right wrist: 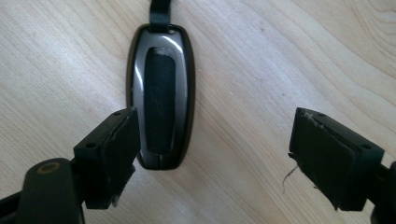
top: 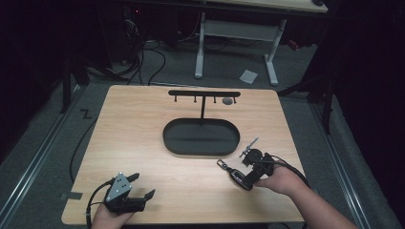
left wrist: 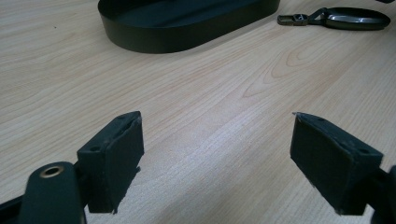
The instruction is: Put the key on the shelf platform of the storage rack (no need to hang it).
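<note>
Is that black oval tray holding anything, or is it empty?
Empty. In the high view the tray has a bare dark floor, apart from the hook stand's post rising at its back edge.

Two hand-held grippers, both with jaws spread wide.

The left gripper (top: 143, 186) sits at the lower left of the high view, held by the left hand (top: 111, 218) at the bottom edge, its grey three-cornered plate facing up and its jaws pointing toward the upper right. The right gripper (top: 241, 177) sits at lower centre-right, gripped by the right hand (top: 276, 180), whose forearm enters from the bottom right corner; its jaws point toward the lower left.
</note>
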`<state>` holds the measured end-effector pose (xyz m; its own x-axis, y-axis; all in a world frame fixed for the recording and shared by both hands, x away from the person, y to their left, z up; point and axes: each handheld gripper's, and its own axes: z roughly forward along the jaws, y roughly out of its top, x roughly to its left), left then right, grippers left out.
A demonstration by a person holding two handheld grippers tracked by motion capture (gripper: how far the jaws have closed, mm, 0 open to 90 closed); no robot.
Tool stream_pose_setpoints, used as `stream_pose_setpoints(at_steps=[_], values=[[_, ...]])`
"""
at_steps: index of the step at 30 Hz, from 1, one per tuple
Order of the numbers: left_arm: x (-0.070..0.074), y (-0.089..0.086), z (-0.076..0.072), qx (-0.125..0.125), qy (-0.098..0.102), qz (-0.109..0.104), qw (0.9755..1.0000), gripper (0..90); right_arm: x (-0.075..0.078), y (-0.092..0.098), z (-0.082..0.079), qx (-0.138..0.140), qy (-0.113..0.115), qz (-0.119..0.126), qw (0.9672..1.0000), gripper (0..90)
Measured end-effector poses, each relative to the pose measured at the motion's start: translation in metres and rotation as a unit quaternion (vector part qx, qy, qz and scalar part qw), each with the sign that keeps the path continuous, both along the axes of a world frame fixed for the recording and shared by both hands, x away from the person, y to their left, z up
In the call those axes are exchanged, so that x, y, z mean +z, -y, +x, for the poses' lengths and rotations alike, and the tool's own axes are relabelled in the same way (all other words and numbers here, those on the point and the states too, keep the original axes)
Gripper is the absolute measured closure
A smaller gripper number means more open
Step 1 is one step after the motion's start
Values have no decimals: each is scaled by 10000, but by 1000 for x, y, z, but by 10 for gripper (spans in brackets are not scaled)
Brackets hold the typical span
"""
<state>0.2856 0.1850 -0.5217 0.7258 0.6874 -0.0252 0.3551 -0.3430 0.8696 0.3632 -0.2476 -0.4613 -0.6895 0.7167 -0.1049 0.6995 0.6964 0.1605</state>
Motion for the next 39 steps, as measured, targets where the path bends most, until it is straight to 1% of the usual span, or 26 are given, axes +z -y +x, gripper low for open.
stream_pose_setpoints(at_steps=[6,10,12,14,15,18,19,27,28,30,31,32,34,35,38,39], values=[[0,0,0,16,10,-30,10000,180,-5,-7,0,95,-63,-41,9999,163],[0,0,0,13,14,-31,10000,180,-10,-13,0,177,-169,-95,9997,169],[0,0,0,12,16,-28,10000,180,-11,-15,0,167,-187,-95,9996,171],[1,0,0,10,18,-33,10000,180,-15,-18,0,240,-249,-154,9993,174],[1,0,0,9,19,-30,10000,180,-18,-21,0,265,-330,-198,9989,183],[1,-1,0,0,5,-21,10000,180,-19,-23,1,289,-356,-229,9987,195],[1,-1,0,-1,6,-21,10000,180,-20,-24,1,341,-352,-229,9985,196],[1,-1,0,2,18,-29,10000,180,-25,-29,4,387,-442,-276,9979,225],[1,-1,0,1,20,-27,10000,180,-28,-30,4,414,-478,-305,9975,259],[1,-1,0,0,21,-29,10000,180,-28,-30,5,407,-492,-319,9974,272],[1,0,0,6,32,-38,10000,180,-29,-30,7,403,-518,-320,9973,319],[1,0,0,6,32,-38,10000,180,-29,-30,7,403,-518,-320,9973,319],[1,0,0,0,31,-35,10000,180,-30,-30,8,355,-545,-282,9975,352],[1,0,0,-2,27,-35,10000,180,-29,-30,10,338,-581,-231,9975,398],[1,0,0,-5,28,-33,10000,180,-29,-30,11,286,-562,-201,9978,416],[1,0,0,-10,23,-25,10000,180,-29,-30,12,294,-604,-193,9976,445]])
